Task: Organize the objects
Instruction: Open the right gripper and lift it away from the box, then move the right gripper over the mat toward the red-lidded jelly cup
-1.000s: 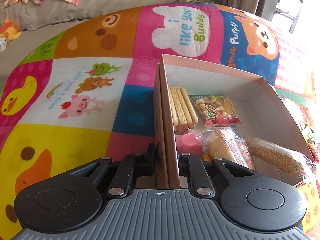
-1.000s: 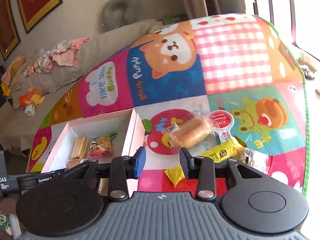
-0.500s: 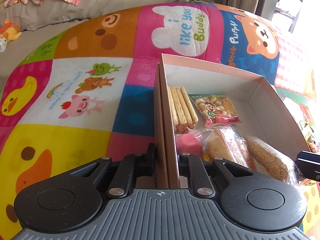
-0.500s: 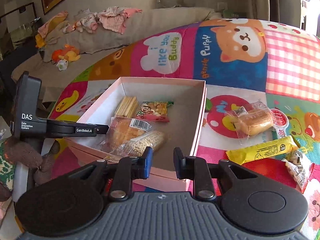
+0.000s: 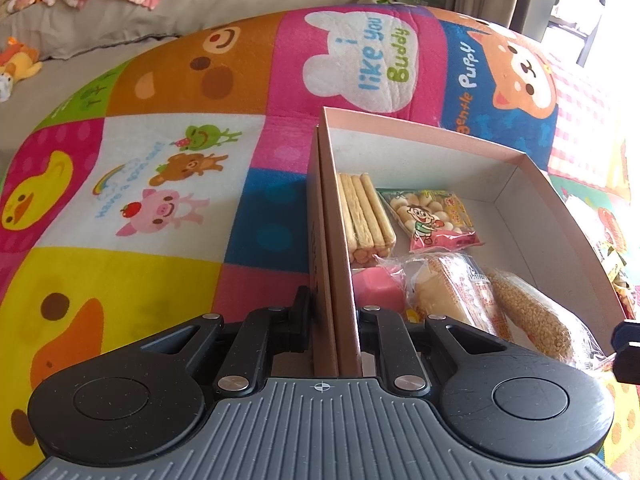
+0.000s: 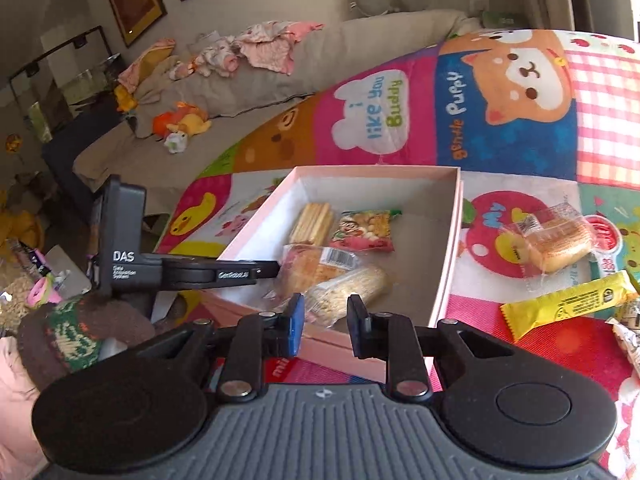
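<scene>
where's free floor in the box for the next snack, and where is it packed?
Free: the box floor along its right wall and far wall, beyond the cartoon snack bag. Crowded: the near left corner, where biscuit sticks, wrapped bread and sesame bar lie bunched by the wall that the left gripper clamps.

The right gripper (image 6: 323,322) hangs over the near edge of the pink box (image 6: 448,256), nothing between its nearly closed fingers. The left gripper (image 6: 268,269) holds the box's left wall. A yellow bar (image 6: 568,308) lies beside it on the mat (image 6: 520,128).
</scene>
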Motion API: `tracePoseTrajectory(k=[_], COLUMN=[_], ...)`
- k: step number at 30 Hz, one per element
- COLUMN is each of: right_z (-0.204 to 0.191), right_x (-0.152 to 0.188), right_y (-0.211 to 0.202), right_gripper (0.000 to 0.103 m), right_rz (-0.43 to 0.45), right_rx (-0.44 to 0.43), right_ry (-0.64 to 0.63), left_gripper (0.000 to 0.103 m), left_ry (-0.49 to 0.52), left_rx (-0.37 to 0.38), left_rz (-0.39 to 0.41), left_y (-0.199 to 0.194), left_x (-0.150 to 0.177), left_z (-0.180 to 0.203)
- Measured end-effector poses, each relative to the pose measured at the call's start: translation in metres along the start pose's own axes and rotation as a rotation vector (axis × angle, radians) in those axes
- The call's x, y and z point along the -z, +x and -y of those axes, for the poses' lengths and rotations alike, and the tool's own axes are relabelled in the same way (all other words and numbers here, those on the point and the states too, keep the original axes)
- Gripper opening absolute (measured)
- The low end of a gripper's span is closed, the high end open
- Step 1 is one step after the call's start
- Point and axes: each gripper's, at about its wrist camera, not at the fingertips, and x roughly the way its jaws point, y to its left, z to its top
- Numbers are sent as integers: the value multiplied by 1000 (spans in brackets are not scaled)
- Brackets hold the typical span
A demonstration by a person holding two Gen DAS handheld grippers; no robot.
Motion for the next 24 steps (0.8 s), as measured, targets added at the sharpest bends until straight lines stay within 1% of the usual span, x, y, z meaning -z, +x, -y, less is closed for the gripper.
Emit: tracePoseTrajectory(k=[3,5,8,9,11,14,16,17,19,21,23,24], right_z=[2,9,18,17,18,22,34,42,66,97,125,138], right_x=[-3,-7,-6,-6,-5,-8,-14,-18,-27,-34,-39,-41], right_y=[18,29,46,46,43,21,2,-7,-22,-29,-27,-22], right_gripper=[23,23,23,19,21,23,35,38,48,55,58,66], right_rz=[-23,-41,-73,-58,-58,5,67,95,142,166,167,162], right_rx=[38,47,84,95,92,85,122,150,217,263,293,310], right_ry=[16,43,63,50,62,71,95,118,195,297,391,429], left_gripper=[16,16,16,16,16,16,16,16,16,16,16,16], left_ry=[1,-1,-4,-4,-4,-3,-3,-1,-1,-1,1,3], left_rx=[-1,0,3,4,5,4,2,0,-4,-6,-9,-10], left_rz=[0,0,-1,-1,-2,-1,-2,-2,-1,3,5,5], left_y=[0,0,0,0,0,0,0,0,0,0,-1,-1], left_x=[0,0,1,1,0,1,0,0,0,0,0,0], left_z=[0,0,0,0,0,0,0,0,1,2,3,3])
